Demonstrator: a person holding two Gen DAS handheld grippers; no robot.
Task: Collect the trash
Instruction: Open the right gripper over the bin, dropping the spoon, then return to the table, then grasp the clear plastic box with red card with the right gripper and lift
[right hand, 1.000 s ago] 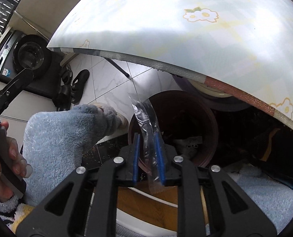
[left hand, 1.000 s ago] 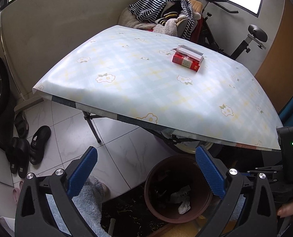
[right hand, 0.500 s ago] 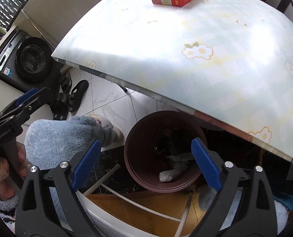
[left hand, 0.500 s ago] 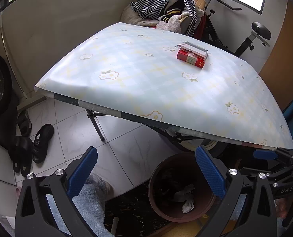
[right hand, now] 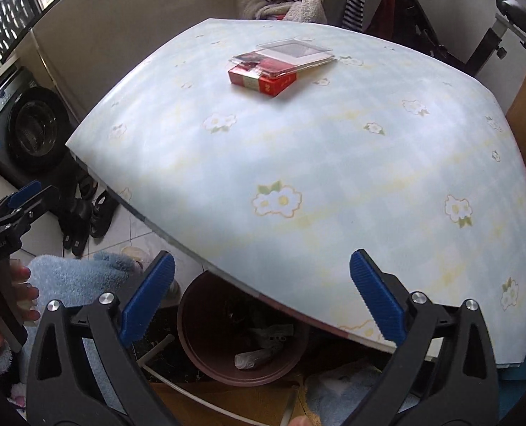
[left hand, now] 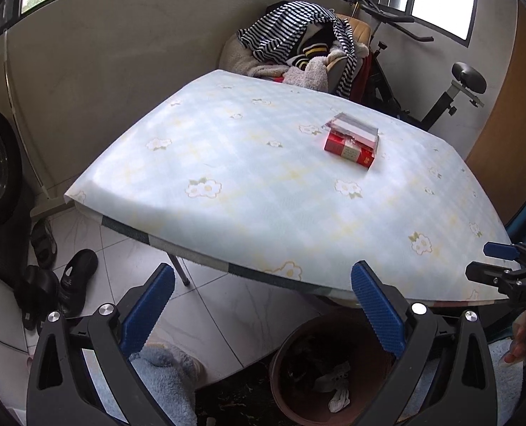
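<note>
1. The table (left hand: 263,184), under a pale floral cloth, fills both views; its near edge overhangs the bin, and most of its top is bare.
2. A brown trash bin (right hand: 241,340) stands on the floor, partly under that edge, with crumpled scraps (left hand: 337,387) inside.
3. A red box (right hand: 263,78) with a clear plastic case (right hand: 291,53) on top lies toward the far side.
4. The left gripper (left hand: 263,309) and the right gripper (right hand: 263,298) both hang spread wide and empty at the near edge.
5. Black sandals (left hand: 75,280) lie on the tiles to the left.
</note>
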